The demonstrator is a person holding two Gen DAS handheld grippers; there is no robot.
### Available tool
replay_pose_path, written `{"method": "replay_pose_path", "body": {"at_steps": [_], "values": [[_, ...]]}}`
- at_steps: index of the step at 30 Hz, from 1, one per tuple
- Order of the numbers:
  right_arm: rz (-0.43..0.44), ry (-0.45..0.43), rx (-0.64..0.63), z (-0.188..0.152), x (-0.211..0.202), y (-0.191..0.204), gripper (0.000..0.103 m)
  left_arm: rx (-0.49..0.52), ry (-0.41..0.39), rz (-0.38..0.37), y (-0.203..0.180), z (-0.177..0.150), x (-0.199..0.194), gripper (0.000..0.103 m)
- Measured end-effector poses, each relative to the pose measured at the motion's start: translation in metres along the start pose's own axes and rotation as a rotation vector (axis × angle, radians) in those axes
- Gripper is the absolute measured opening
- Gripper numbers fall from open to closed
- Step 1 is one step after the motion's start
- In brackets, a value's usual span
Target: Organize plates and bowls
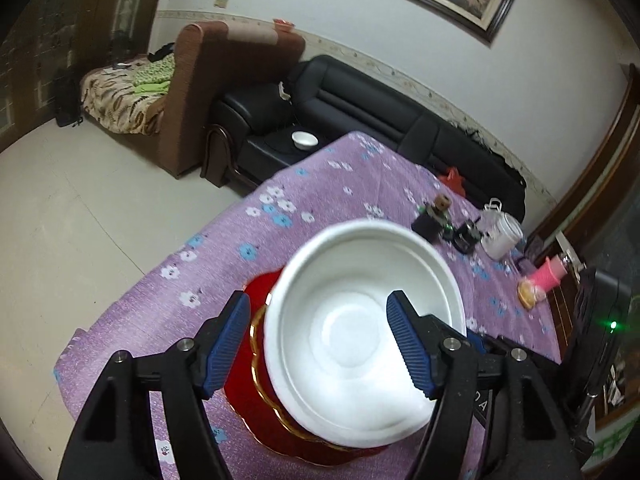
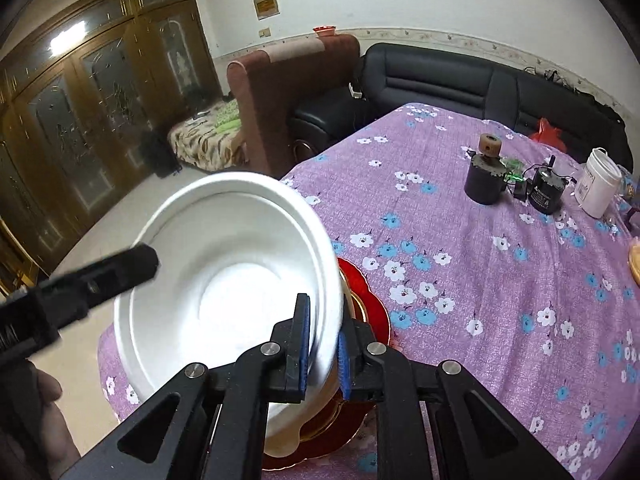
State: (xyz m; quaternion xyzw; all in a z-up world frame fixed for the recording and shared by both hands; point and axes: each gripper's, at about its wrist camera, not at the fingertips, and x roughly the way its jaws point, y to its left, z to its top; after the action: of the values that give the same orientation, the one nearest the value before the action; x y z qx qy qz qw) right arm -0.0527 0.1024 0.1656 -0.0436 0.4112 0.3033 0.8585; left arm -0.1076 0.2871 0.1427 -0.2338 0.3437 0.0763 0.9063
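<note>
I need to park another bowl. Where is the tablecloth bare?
Bare: the tablecloth between the red plate and the black motors, and left of the plate toward the table's edge. Crowded: the far right, around the motors and white jar.

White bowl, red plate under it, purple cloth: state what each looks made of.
Round white bowl: likely foam or moulded pulp, going by its matte, slightly grainy surface with no glare; glazed ceramic seems unlikely. Scalloped red plate: glossy with a gold rim line, plastic or glazed ceramic, cannot tell which. Purple flowered tablecloth: woven fabric, showing fine speckled texture and soft folds.
</note>
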Motion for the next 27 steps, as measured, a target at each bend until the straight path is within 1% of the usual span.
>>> {"method": "replay_pose_path", "body": {"at_steps": [2,4,5,6,7,8,9,12,14,17,19,21,24,27], "values": [[0.003,-0.006,0.014,0.0,-0.001,-0.002,0.016,-0.005,-0.01,0.001,0.001,0.0,-0.003,0.07],[0.026,-0.027,0.035,-0.001,-0.004,-0.006,0.022,0.001,-0.016,0.006,0.0,0.0,-0.004,0.071],[0.032,-0.038,0.039,-0.001,-0.006,-0.007,0.027,0.005,-0.019,0.009,-0.001,0.0,-0.005,0.071],[0.031,-0.052,0.043,-0.001,-0.009,-0.007,0.035,0.006,-0.02,0.011,-0.001,0.0,-0.005,0.072],[0.021,-0.069,0.044,-0.001,-0.013,-0.007,0.04,0.006,-0.022,0.012,-0.001,0.0,-0.005,0.073],[0.012,-0.083,0.041,-0.002,-0.015,-0.006,0.051,0.005,-0.023,0.012,-0.001,0.0,-0.005,0.074],[0.005,-0.093,0.039,-0.002,-0.017,-0.005,0.06,0.006,-0.025,0.013,-0.002,0.0,-0.005,0.074],[-0.029,-0.131,0.037,-0.005,-0.024,-0.006,0.061,0.032,-0.051,0.043,-0.006,-0.003,-0.008,0.074],[-0.047,-0.163,0.048,-0.006,-0.031,-0.007,0.061,0.061,-0.084,0.082,-0.011,-0.006,-0.012,0.075],[-0.045,-0.205,0.096,-0.008,-0.046,-0.013,0.061,0.103,-0.123,0.141,-0.019,-0.01,-0.015,0.079],[-0.04,-0.222,0.12,-0.011,-0.053,-0.014,0.063,0.131,-0.149,0.189,-0.026,-0.014,-0.017,0.085],[-0.026,-0.237,0.147,-0.016,-0.059,-0.016,0.066,0.163,-0.169,0.224,-0.033,-0.019,-0.019,0.088],[-0.022,-0.246,0.183,-0.026,-0.065,-0.022,0.067,0.198,-0.169,0.228,-0.041,-0.025,-0.019,0.089],[-0.037,-0.257,0.217,-0.037,-0.071,-0.03,0.067,0.216,-0.16,0.225,-0.045,-0.029,-0.019,0.089]]}}
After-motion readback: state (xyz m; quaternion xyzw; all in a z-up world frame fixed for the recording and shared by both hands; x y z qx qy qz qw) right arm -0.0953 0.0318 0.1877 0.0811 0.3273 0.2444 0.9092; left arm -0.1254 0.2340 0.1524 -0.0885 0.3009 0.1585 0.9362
